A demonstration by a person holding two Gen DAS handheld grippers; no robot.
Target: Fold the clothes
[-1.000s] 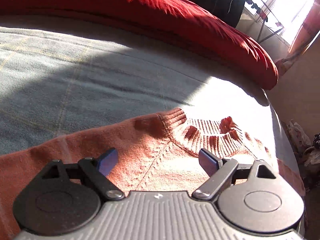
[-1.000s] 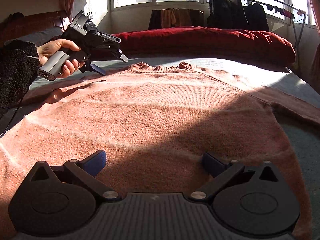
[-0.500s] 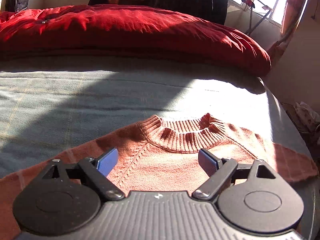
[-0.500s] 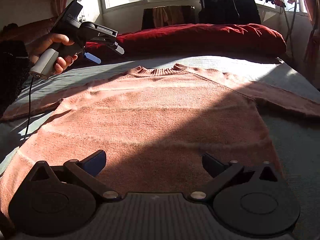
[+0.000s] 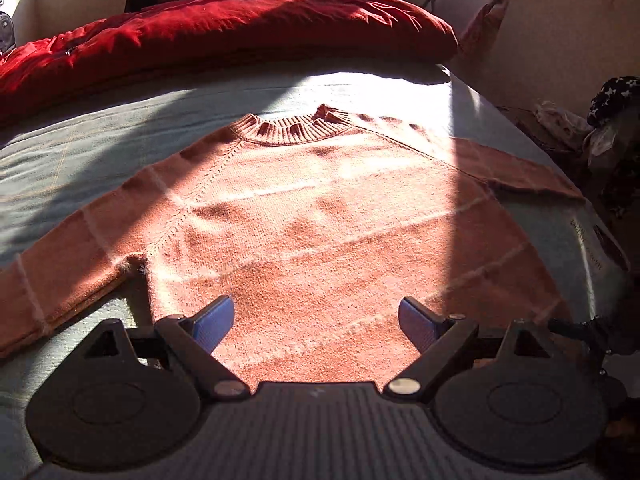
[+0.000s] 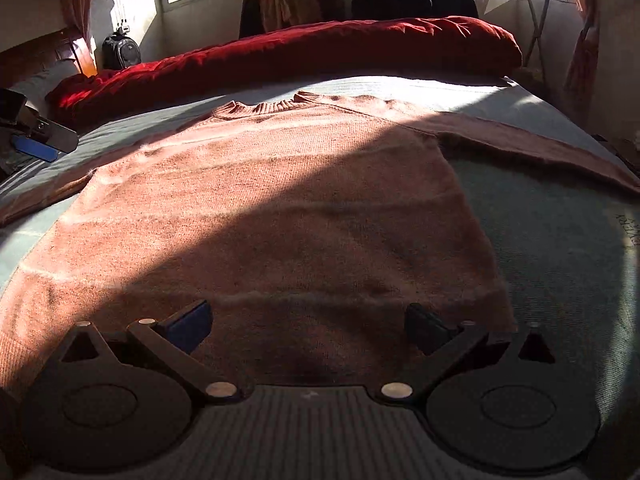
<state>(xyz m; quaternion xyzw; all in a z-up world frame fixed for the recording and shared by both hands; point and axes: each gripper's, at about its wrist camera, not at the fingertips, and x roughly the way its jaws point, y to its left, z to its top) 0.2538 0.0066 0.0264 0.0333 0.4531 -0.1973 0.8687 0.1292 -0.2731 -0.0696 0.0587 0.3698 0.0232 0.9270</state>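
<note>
I have the sweater (image 5: 320, 216) laid flat and face up on the grey-green bedspread (image 5: 80, 152), and I take it as my landmark. Its ribbed collar (image 5: 294, 128) points toward the red duvet (image 5: 224, 28) bunched beyond it, and its 2 sleeves run out to either side, so every edge is free for me to reach. That spread-out lay is what a fold wants: nothing doubled under, seams showing.

My left gripper (image 5: 316, 320) hangs above the sweater's lower body, pointing down toward the collar, its 2 blue pads apart with only knit showing below them and nothing pinched. My right gripper (image 6: 308, 320) hovers over the hem end, a little toward the sweater's right side edge, its fingers likewise spread and empty.

I judge no fold has begun. Both tongs sit wide because the next thing is probably to pick a sleeve or side edge, and thick fuzzy knit needs a generous bite. In the right view my left gripper's tip (image 6: 44, 140) shows just off the sweater's left sleeve.
</note>
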